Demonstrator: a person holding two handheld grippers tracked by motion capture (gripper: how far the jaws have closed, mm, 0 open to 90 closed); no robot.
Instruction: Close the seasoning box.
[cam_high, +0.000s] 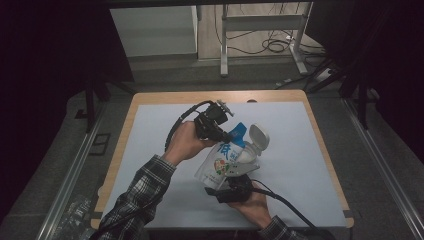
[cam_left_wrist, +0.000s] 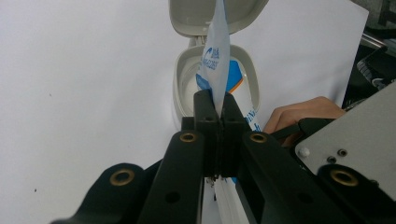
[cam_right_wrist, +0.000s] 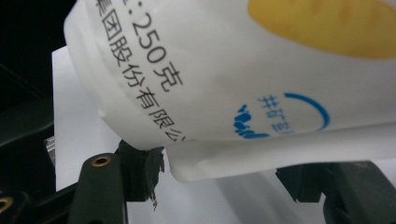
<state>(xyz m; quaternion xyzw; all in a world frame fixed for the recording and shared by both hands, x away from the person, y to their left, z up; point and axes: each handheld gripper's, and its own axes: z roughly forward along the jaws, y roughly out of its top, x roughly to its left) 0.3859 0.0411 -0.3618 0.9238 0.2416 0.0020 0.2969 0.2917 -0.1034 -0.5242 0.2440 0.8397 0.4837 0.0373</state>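
While my left hand-held gripper (cam_left_wrist: 217, 109) pinches the pouch (cam_high: 225, 162) top shut above the open container (cam_high: 253, 145) mid-desk, my right hand-held gripper (cam_right_wrist: 215, 177) cradles its base, jaws part open, steadying it for pouring.

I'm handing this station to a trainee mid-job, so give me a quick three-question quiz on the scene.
1. True or false: the left claw is shut on the pouch's top edge.
2. The white container has its lid: A) shut B) flipped open C) removed.
3. Which claw sits at the bottom end of the pouch?

Key: 1 true. 2 B. 3 the right claw; whether its pads press on the pouch can't be seen.
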